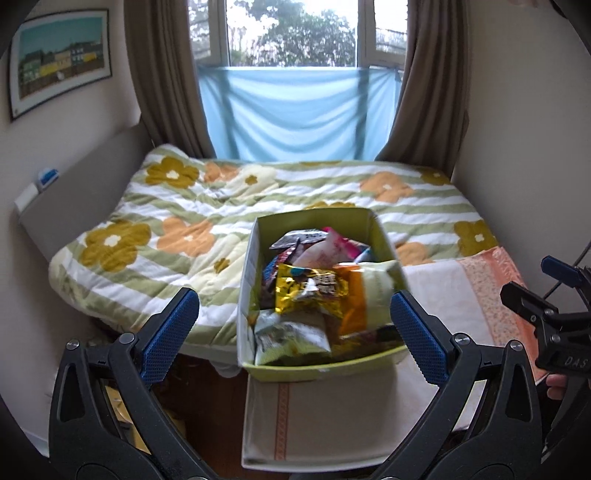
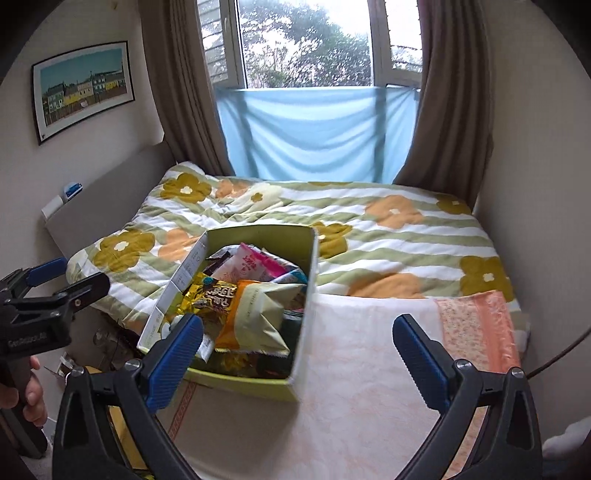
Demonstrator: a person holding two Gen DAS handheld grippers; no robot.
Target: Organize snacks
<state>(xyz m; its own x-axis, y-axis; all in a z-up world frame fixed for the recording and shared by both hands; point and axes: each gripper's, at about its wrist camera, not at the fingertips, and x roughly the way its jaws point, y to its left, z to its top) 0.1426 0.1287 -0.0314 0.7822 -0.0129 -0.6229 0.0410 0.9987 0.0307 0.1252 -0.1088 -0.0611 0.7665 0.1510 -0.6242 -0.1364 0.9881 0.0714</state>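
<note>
Bedroom, bed w/ pale towel spread over the near end; work surface is the towel.

Nearest: my left gripper, jaws spread wide, nothing btwn pads. My right gripper likewise wide apart, empty; both hang just short of the box, not touching it as far as I can tell.

Next out: green box on the towel at the bed's near edge, open top, packed w/ snacks: gold packet, orange/cream bag, pink pack toward the back, silver-green pack at front. Heaped to about rim level.

Beyond: floral quilt, no loose packets on it. Then blue cloth under the window.

Judgement: snacks appear all boxed; collecting prob. done. Left, if anything: tidying the heap. Floor beside bed partly hidden, can't rule out strays.
</note>
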